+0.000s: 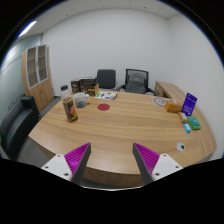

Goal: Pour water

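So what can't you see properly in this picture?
All from the gripper view:
- The small things on the far end of the table are too tiny to name; no water shows.
- The box has print too small to read.
- The purple card has writing too small too.
- The chairs are partly hidden behind the table.
- The open fingers hold nothing, and their bases are cut off below.

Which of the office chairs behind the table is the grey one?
The right chair is grey; the chair beside it is black.
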`<state>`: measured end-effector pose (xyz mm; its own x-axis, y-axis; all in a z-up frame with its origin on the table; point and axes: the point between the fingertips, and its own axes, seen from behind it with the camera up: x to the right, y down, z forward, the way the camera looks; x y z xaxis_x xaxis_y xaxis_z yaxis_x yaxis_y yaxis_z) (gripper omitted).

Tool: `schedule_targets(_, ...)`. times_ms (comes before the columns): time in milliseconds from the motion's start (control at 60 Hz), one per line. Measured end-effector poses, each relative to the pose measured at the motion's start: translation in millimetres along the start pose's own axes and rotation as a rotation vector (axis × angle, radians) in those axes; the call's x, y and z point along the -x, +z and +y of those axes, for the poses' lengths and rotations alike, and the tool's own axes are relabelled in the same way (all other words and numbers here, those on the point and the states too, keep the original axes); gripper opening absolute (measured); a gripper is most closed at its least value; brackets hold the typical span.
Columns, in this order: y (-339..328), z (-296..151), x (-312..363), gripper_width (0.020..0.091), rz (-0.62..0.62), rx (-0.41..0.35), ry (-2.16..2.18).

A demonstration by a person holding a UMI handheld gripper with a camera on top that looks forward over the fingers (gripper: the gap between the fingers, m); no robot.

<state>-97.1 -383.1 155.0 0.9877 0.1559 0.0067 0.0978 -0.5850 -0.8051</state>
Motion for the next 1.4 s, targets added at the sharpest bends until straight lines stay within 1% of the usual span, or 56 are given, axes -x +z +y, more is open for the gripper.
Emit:
schedule_targets(183,40.0,-12.7,110.2,0.0859,-0.039,-0.017,-0.010)
schedule_targets(267,69.9,-29.8,161.2,0.0860,-0.046,-0.049,0.000)
schedule_targets(417,140.0,-67.9,230.3,0.0861,-0.007,-0.112,0.013)
schedule_targets(533,195.2,-99.6,256.2,0.0860,0.023,-0.166,0.013)
schedule_targets(633,241.1,-121.1,258.3,0.0857,0.068,-0.204,0.013)
schedule_targets(683,258.9,-128.1,257.4,0.0856,0.088,-0.208,0.017)
schedule_targets(733,274.4,-136.3,256.9,0.0817,0.096,-0.227,0.021)
schedule_targets(767,284.5,-138.6,254.3,0.0762,0.107,-0.231,0.023)
schedule_targets(800,293.5,-139.1,251.1,0.0682,0.120,-0.230,0.028)
schedule_targets(817,297.3,-139.1,250.7,0.0626,0.122,-0.230,0.030)
schedule_targets(833,301.4,-140.4,251.3,0.0555,0.121,-0.234,0.031)
schedule_targets(850,303.2,-141.9,250.3,0.0511,0.121,-0.238,0.033)
schedule_targets(883,305.3,-145.3,248.2,0.0504,0.126,-0.261,0.041)
schedule_targets(933,307.0,-147.4,247.2,0.0460,0.127,-0.272,0.043)
schedule_targets(1017,308.0,-147.9,245.0,0.0390,0.140,-0.269,0.047)
schedule_targets(1083,307.1,-149.3,244.8,0.0391,0.142,-0.253,0.027)
schedule_targets(1150,302.6,-158.8,235.5,0.0390,0.170,-0.244,-0.002)
schedule_targets(1233,290.7,-177.8,216.3,0.0390,0.215,-0.252,-0.033)
schedule_targets(1317,278.3,-203.7,186.1,0.0391,0.296,-0.259,-0.126)
schedule_targets(1400,276.0,-232.4,147.6,0.0390,0.420,-0.245,-0.279)
